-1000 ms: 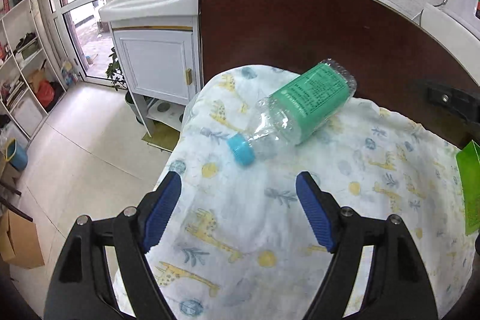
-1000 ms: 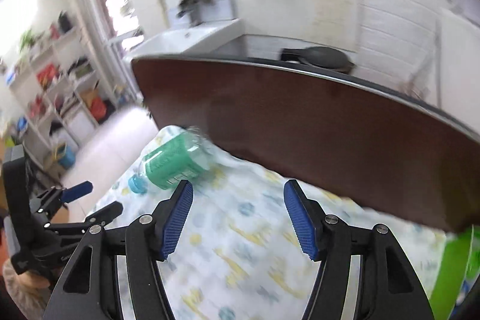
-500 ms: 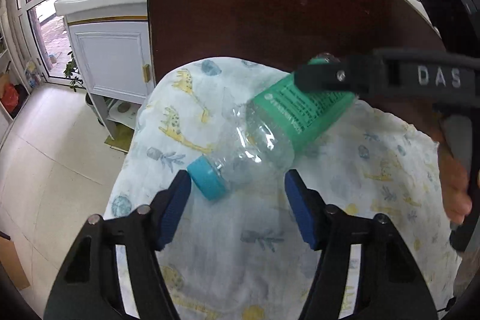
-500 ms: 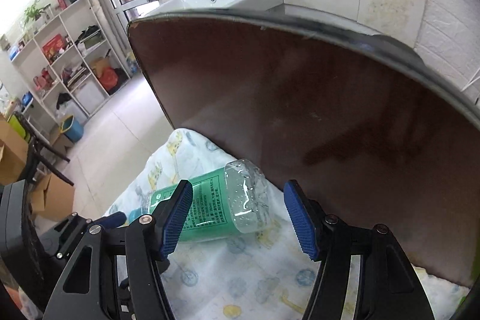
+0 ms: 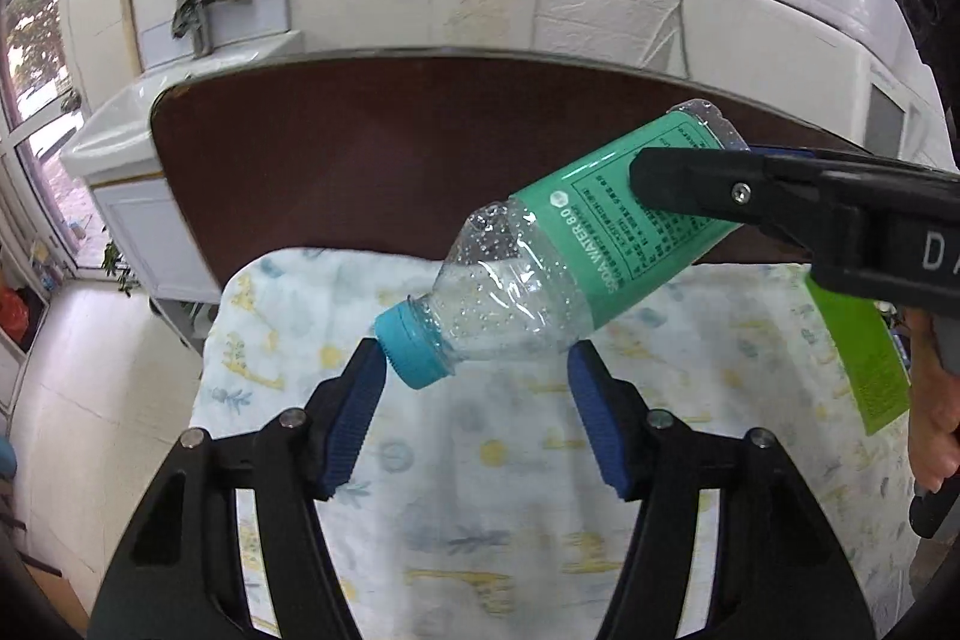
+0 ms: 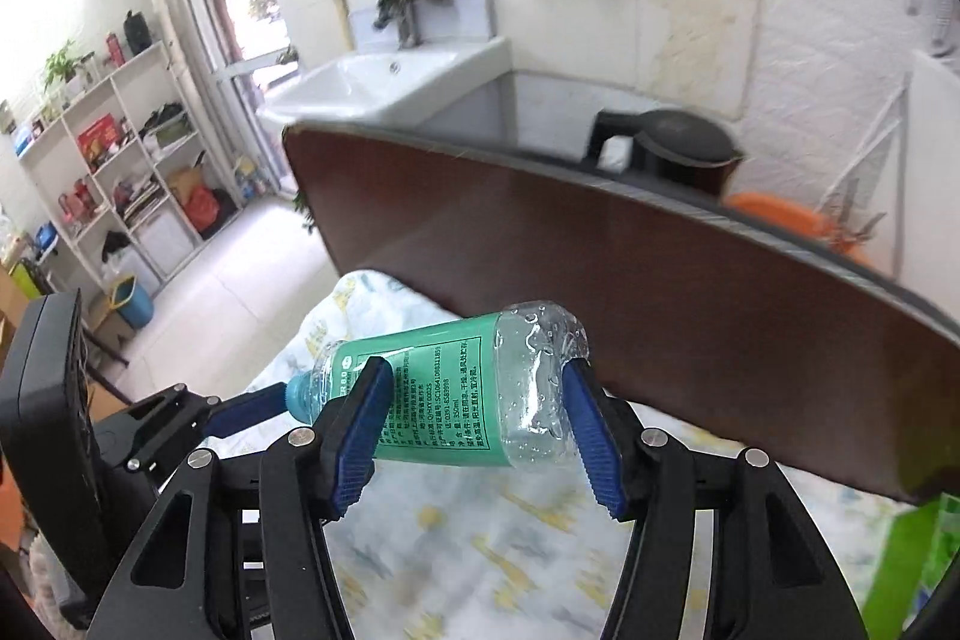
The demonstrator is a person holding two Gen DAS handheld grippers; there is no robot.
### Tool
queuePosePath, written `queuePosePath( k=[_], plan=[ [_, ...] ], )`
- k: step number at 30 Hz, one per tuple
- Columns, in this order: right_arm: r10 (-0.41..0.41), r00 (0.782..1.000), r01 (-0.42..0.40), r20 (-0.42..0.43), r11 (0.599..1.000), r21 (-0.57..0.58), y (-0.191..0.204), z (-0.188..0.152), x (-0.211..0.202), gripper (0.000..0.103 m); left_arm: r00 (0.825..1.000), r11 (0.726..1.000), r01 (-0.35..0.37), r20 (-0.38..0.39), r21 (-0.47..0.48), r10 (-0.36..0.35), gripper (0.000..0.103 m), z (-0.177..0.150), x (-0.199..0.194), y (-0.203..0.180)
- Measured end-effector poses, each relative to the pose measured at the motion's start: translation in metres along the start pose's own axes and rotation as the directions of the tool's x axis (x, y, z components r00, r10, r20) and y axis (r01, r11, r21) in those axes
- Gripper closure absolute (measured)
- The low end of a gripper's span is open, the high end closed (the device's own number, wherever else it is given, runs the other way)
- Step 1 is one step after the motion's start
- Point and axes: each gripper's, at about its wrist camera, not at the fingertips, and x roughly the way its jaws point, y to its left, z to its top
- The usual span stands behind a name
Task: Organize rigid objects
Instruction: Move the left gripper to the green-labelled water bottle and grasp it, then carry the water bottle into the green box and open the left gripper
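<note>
We are holding the bottle (image 6: 447, 394) up with the right tool (image 6: 474, 427) closing on its middle; the left tool (image 5: 471, 415), at nine o'clock, is gripping its cap end, so we should keep both level.

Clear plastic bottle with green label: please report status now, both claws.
Right claw closing on the clear plastic bottle with green label, base end. Left claw around its blue-capped neck, contact unclear. Bottle tilted, above the patterned white cloth. Nothing in the way.
</note>
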Motion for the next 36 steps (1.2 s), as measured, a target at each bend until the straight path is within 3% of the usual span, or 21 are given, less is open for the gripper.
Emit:
queuePosePath(
  k=[5,9,14,19,22,27,31,34,36],
  plan=[
    [-0.084,0.994,0.075,0.072,0.990,0.117,-0.066,-0.024,-0.075,0.043,0.994,0.985,0.093,0.037,0.148,-0.100,0.041,0.018,-0.014,-0.098],
    [-0.196,0.973,0.167,0.122,0.962,0.217,-0.131,-0.059,-0.139,0.042,0.980,0.946,0.184,0.025,0.266,-0.198,0.041,0.030,-0.013,-0.195],
    [-0.334,0.935,0.269,0.119,0.888,0.373,-0.221,-0.115,-0.198,0.041,0.953,0.872,0.291,-0.045,0.393,-0.298,0.041,0.028,0.006,-0.314],
    [-0.409,0.910,0.316,0.071,0.792,0.523,-0.297,-0.172,-0.224,0.041,0.936,0.820,0.346,-0.116,0.455,-0.331,0.042,0.020,0.032,-0.403],
    [-0.427,0.902,0.319,0.061,0.757,0.570,-0.327,-0.192,-0.229,0.041,0.936,0.811,0.349,-0.138,0.470,-0.323,0.041,0.021,0.045,-0.428],
    [-0.420,0.906,0.305,0.059,0.742,0.597,-0.350,-0.202,-0.225,0.041,0.944,0.822,0.329,-0.149,0.465,-0.294,0.041,0.026,0.057,-0.442],
    [-0.495,0.869,0.392,-0.009,0.676,0.624,-0.356,-0.210,-0.228,0.041,0.961,0.839,0.276,-0.130,0.469,-0.243,0.037,0.028,0.058,-0.435],
    [-0.488,0.873,0.379,-0.001,0.675,0.633,-0.346,-0.215,-0.236,0.041,0.965,0.846,0.263,-0.115,0.465,-0.236,0.036,0.024,0.047,-0.428],
    [-0.515,0.857,0.409,0.006,0.687,0.601,-0.327,-0.215,-0.243,0.041,0.970,0.850,0.240,-0.089,0.468,-0.224,0.030,0.018,0.037,-0.426]
  ],
)
